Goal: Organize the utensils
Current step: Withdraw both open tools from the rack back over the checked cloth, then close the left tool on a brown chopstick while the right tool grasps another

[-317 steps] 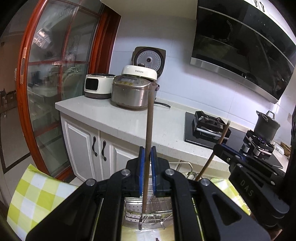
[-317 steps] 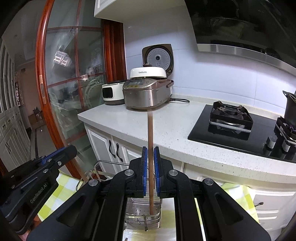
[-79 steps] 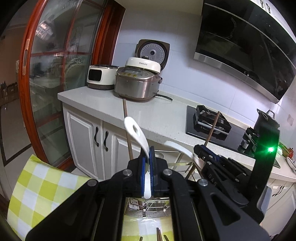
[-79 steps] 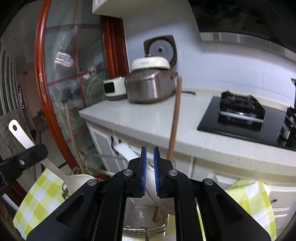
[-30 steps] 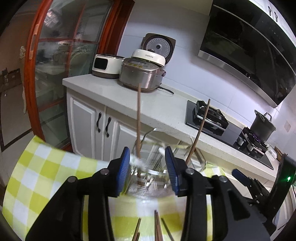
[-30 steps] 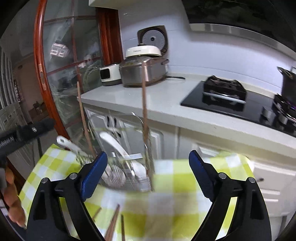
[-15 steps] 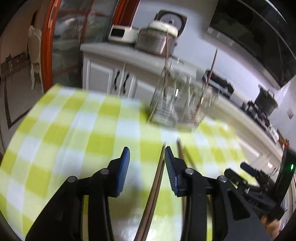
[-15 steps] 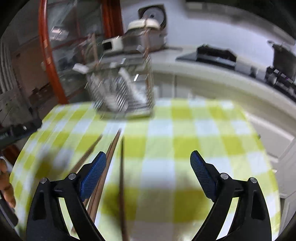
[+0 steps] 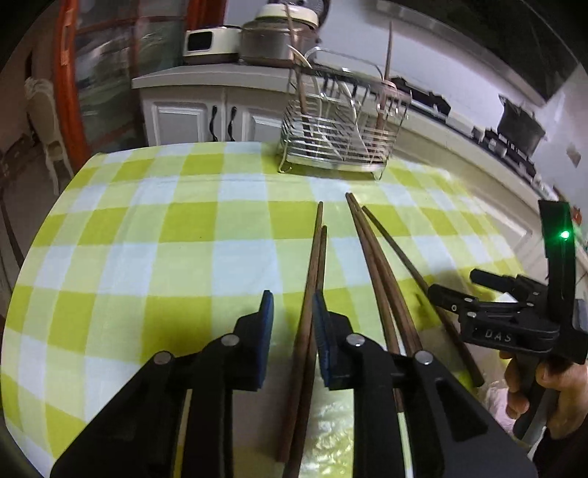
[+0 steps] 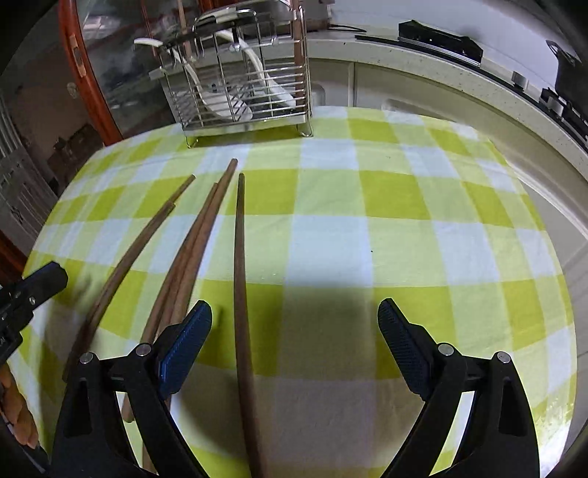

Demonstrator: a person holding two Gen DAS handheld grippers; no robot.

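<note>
Several brown wooden chopsticks (image 9: 371, 264) lie on the yellow-green checked tablecloth (image 9: 154, 239). My left gripper (image 9: 292, 312) is open low over the cloth, with a pair of chopsticks (image 9: 312, 279) lying between its fingers. My right gripper (image 10: 294, 331) is wide open and empty, with one chopstick (image 10: 240, 279) lying on the cloth between its fingers. The wire utensil rack (image 9: 341, 141) stands at the far side of the table and holds white spoons (image 10: 228, 99) and upright chopsticks. The right gripper also shows in the left wrist view (image 9: 437, 292).
Beyond the table runs a kitchen counter (image 9: 220, 73) with rice cookers (image 9: 279, 36), a gas hob (image 10: 437, 35) and a pot (image 9: 518, 125). White cabinets (image 9: 191, 121) stand below. A red-framed glass door (image 9: 73, 81) is at the left.
Both grippers let go of the white spoons into the rack, drew back from it and dropped low over the chopsticks on the cloth. Both now stand open.
</note>
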